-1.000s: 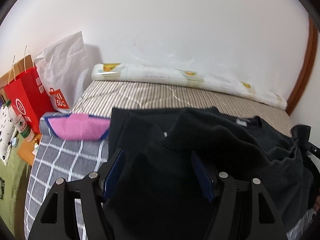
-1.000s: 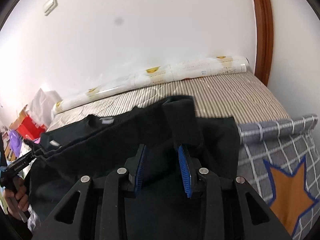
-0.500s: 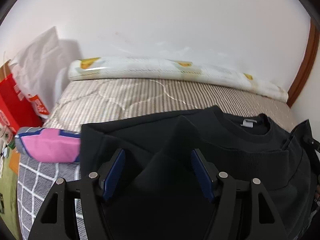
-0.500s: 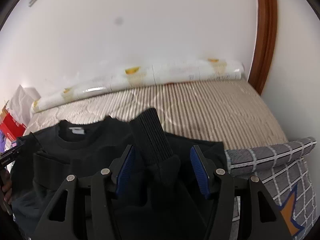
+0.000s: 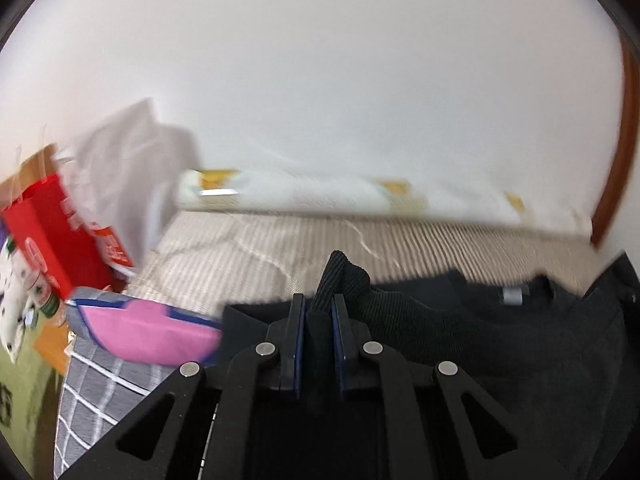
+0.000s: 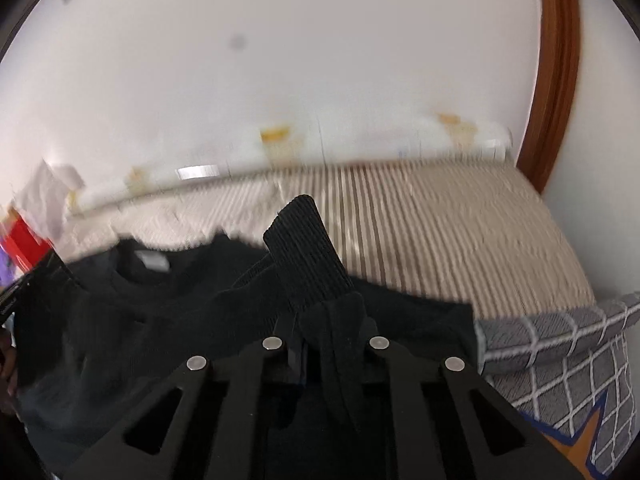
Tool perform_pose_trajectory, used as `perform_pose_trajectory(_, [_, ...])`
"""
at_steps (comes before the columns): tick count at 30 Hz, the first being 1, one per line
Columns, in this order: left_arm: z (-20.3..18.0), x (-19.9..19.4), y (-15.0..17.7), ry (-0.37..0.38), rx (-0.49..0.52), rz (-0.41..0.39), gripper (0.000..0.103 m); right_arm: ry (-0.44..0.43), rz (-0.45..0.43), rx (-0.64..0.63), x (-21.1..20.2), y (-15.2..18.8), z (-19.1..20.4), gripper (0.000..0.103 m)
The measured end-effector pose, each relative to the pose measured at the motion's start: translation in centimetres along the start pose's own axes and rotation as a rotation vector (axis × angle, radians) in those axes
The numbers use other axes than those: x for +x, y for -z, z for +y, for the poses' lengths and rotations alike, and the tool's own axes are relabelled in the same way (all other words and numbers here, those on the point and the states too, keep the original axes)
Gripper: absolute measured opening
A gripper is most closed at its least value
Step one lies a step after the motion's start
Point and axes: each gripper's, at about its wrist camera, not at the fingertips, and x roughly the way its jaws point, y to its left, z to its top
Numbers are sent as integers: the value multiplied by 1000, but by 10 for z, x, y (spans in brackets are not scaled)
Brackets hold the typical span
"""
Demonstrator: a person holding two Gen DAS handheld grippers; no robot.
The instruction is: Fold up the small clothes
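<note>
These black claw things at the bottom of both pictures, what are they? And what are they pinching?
They are grippers, simple two-finger tongs. A person holds one in each hand, and a small camera on each looks forward along its fingers. So one picture comes from the left gripper and the other from the right gripper.

Both look over a bed with a striped mattress. A black sweater lies on it. Each gripper has pinched a sleeve of that sweater just below its ribbed cuff: the left sleeve cuff and the right sleeve cuff poke up past the closed fingers.

There is also a grey checked blanket, something pink on it, and a red bag beside the bed.
</note>
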Motion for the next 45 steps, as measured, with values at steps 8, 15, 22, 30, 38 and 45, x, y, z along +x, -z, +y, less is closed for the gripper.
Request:
perform_pose_trajectory(8, [0,28,12,-46,29,96,13,24,112,43,41,5,-3,12])
perform_pose_trajectory(15, [6,28,13,-7,-8,131,22,49,130,69,44,9,-10,31])
perform_pose_trajectory(22, [3,10,15,4,-16,148,38,117,46,1,0,8,15,40])
perform_pose_trajectory(30, [22,-41,24,-8,-29,109,61,19,-5,-63,-44,25,79,53])
perform_pose_trajectory(38, [64,-85,52,-41,-50,120,61,-132,39,-135,-42,80,157,53])
perform_pose_trajectory(45, [98,-109,72,-42,-116,116,61,6,108,-240,-37,131,184,53])
